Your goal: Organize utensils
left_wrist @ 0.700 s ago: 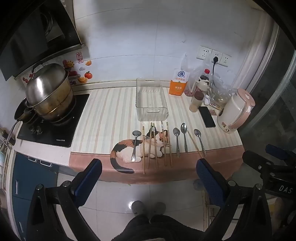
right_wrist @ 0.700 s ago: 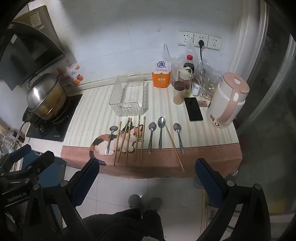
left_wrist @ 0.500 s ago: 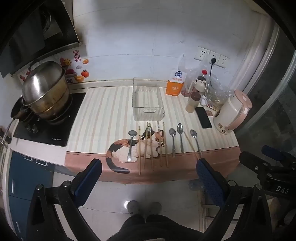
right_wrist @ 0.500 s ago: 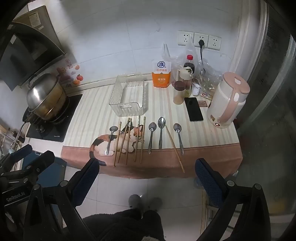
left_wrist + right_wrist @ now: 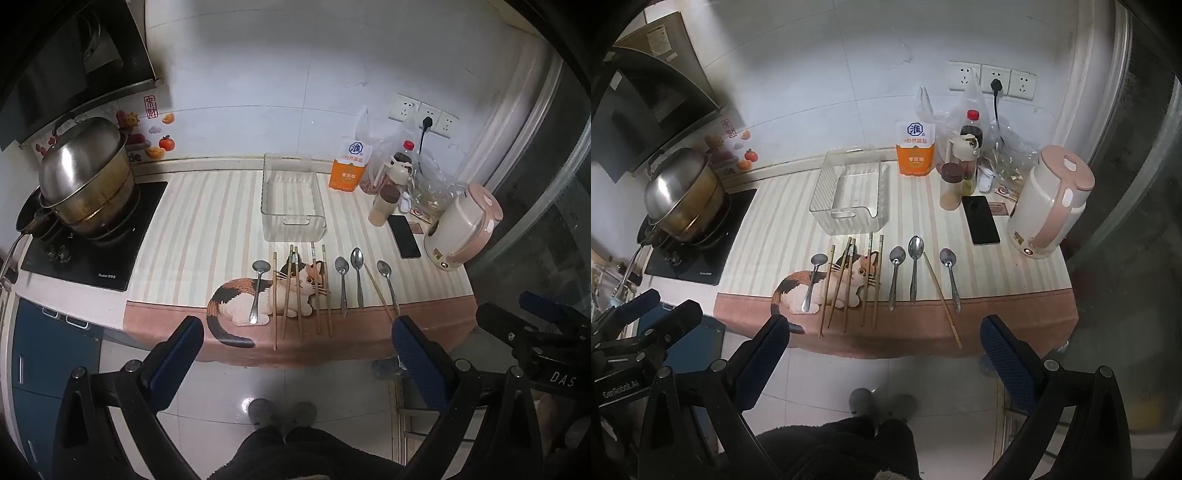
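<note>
Several metal spoons and wooden chopsticks lie in a row on a cat-print mat at the counter's front edge. One chopstick lies slanted between the right spoons. A clear plastic bin stands empty behind them. My left gripper is open and empty, held back from the counter over the floor. My right gripper is open and empty too, also short of the counter.
A steel pot sits on the black cooktop at left. A salt bag, bottles and jars, a phone and a pink-white kettle crowd the right. The person's feet stand on the tiled floor.
Both grippers stay open and back from the counter. The left view has shifted slightly, the counter sliding a little left and up in the frame. The utensils have not moved.
</note>
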Tool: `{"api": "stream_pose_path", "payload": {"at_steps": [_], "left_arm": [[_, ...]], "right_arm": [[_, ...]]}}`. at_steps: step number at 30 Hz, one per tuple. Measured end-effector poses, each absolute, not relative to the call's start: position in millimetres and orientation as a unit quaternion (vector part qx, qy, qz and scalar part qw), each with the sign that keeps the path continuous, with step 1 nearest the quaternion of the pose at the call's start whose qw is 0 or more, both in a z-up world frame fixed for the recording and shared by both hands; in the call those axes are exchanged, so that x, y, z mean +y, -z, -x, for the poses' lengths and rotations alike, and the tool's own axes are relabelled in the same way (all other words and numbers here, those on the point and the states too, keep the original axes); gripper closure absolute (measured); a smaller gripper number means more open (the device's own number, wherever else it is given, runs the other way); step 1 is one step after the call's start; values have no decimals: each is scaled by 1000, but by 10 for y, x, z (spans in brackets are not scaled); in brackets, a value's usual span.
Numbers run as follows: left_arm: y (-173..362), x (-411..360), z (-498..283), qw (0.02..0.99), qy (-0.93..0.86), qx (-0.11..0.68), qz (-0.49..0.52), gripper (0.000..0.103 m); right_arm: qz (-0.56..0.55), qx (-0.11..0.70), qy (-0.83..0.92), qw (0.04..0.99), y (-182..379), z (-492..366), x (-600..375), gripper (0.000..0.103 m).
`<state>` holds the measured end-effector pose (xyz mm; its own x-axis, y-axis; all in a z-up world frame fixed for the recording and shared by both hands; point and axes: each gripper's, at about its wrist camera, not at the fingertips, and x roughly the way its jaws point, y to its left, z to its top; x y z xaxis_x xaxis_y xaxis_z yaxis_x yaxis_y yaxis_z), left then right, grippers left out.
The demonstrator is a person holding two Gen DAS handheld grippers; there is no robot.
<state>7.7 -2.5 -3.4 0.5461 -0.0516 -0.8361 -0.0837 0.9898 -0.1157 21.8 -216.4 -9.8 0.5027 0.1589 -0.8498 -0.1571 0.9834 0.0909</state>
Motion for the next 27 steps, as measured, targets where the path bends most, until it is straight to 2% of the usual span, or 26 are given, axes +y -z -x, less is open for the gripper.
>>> {"api": "stream_pose_path", "payload": {"at_steps": [27], "left_arm": [[71,13,-145,873,-7,481,75,0]], "right_arm": [[0,493,-90,865,126,-333,-2130,0]]}}
